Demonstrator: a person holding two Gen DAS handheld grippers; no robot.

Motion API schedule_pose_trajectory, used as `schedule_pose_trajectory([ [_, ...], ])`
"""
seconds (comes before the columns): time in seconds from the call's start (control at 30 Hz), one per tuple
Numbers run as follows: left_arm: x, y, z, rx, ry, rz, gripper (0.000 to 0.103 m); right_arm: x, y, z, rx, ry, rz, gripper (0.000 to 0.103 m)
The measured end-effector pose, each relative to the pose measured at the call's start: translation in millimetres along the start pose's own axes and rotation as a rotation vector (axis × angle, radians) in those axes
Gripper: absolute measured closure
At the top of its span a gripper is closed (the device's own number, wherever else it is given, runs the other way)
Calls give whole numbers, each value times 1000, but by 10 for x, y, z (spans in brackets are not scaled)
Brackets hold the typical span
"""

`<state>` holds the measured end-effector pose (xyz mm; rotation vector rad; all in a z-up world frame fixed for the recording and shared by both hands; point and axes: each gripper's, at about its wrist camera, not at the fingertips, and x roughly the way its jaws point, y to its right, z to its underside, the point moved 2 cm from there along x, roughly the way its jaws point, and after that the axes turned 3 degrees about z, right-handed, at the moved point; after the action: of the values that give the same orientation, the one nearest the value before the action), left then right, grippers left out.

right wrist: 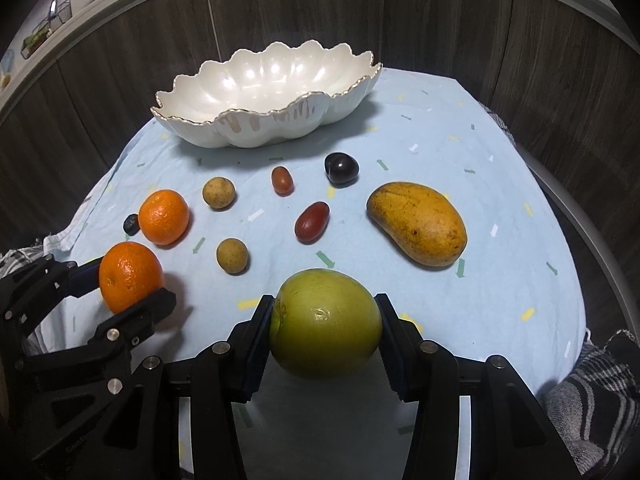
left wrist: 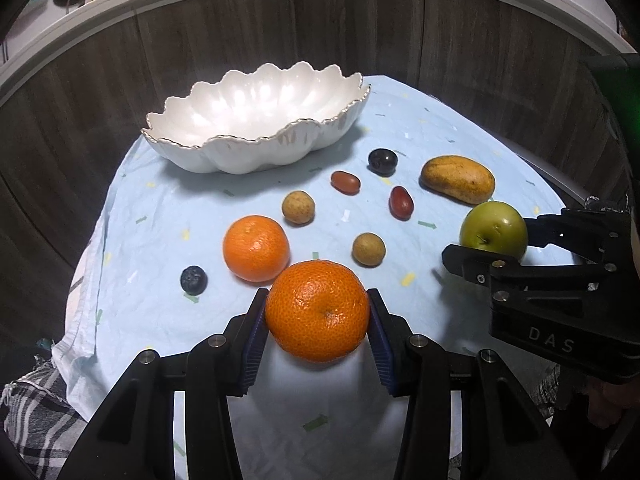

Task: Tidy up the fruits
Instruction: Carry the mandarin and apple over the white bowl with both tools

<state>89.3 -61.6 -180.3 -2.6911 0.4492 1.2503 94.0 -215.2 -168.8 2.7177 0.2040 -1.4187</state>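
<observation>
Both tongs (left wrist: 318,322) (right wrist: 326,326) clasp fruit.

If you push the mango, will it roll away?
Probably not far. The mango is long and lies on its side, so it would likely wobble or turn. The soft blue cloth under it should slow it too.

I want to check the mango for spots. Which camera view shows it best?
The right wrist view: the mango lies near, large, with its speckled skin clear. In the left wrist view the mango is smaller and farther, yet unobstructed.
</observation>
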Motion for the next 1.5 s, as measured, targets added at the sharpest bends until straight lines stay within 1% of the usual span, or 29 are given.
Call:
schedule_pose_trajectory([
  [0.2, -102, -60, -85, -6, 29, -28, 57, -90, -27, -48, -20, 20, 1, 53],
  [0.47, -219, -154, -207, -27, 54, -57, 57, -222, 10, -170, -8, 46, 10, 53],
  [0.83, -356, -283, -483, -53, 100, -89, 57, -369, 5, -485, 6, 109, -2, 53],
  [1.2, -414, -422, -774, -74, 143, -115, 57, -423, -6, -765, 17, 153, -14, 53],
  [1.5, -384, -592, -966, -98, 152, -121, 57, -399, -41, -1042, 11, 184, -16, 53],
])
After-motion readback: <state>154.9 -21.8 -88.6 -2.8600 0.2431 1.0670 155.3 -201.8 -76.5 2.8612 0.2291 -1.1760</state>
